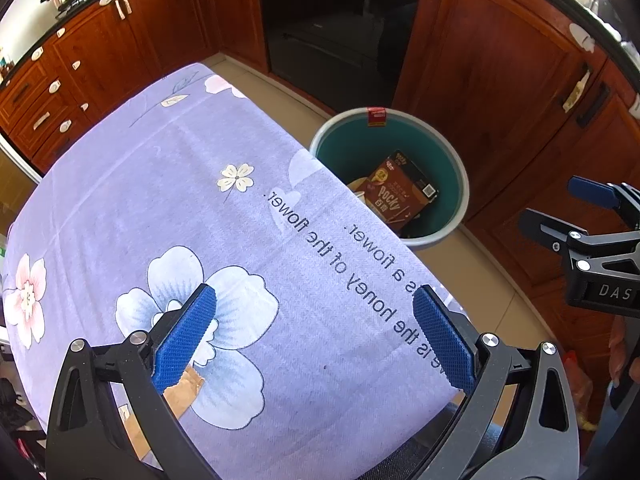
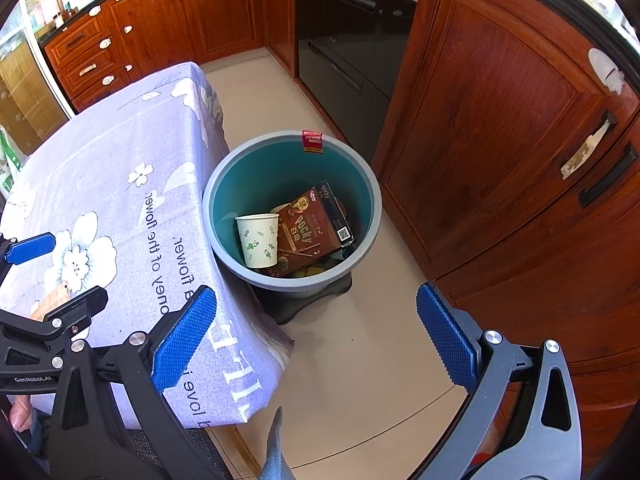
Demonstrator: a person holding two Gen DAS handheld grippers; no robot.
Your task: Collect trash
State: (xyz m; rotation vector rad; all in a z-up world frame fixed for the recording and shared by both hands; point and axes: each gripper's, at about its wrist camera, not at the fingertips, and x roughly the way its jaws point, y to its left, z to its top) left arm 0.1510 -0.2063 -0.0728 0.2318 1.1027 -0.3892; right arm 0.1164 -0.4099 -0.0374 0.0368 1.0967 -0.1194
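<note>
A teal bin (image 2: 224, 184) stands on the floor beside the table, also in the left wrist view (image 1: 460, 168). Inside lie a brown Pocky box (image 2: 310, 228), a white paper cup (image 2: 258, 240) and other scraps; the box shows in the left wrist view (image 1: 396, 190). A brown paper piece (image 1: 186, 390) lies on the cloth by the left gripper's left finger. My left gripper (image 1: 314, 338) is open and empty above the table. My right gripper (image 2: 316, 336) is open and empty above the floor, near the bin. Each gripper appears in the other's view, right (image 1: 560, 208) and left (image 2: 60, 272).
The table has a lilac flowered cloth (image 1: 180, 184) with printed words. A red sticker (image 2: 312, 141) hangs on the bin's rim. Wooden cabinets (image 2: 500, 140) and a black oven (image 2: 352, 40) stand close behind the bin. Beige floor tiles (image 2: 380, 360) lie between table and cabinets.
</note>
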